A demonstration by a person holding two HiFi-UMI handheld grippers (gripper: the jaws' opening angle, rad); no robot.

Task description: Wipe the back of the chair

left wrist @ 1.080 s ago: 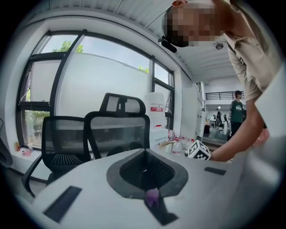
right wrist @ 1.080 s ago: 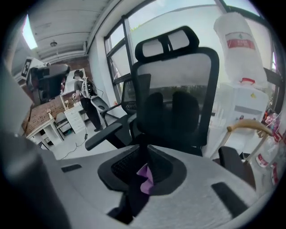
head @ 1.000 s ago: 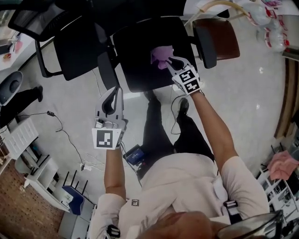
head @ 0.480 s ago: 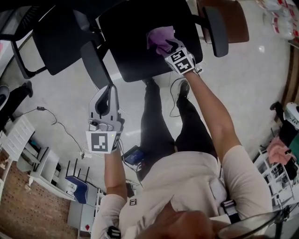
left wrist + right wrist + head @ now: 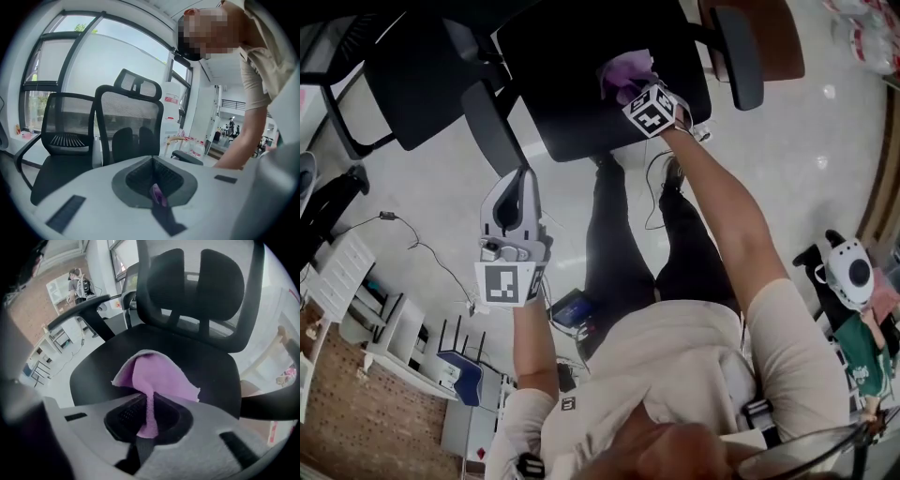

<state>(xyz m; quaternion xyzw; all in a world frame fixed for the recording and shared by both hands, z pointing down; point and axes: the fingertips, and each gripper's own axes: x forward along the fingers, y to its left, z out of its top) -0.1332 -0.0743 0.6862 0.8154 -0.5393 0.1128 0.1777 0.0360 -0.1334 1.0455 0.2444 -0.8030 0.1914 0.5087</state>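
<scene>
Pinching the purple cloth (image 5: 159, 376) tight, the fingers (image 5: 125, 414) of the right gripper (image 5: 149, 401) have just been closing with that cloth between them. The rest of it fans out over the black seat (image 5: 211, 366). The left gripper (image 5: 154, 185) hangs off to the side above the floor (image 5: 412, 206), fingers pressed together with a tiny purple sliver (image 5: 158, 197) at the pinch, can't tell what that is. The mesh chair back (image 5: 197, 287) stands just beyond the cloth. Looks like the pick-up step to me. The next move calls for lifting the cloth and pressing it flat on that back.
</scene>
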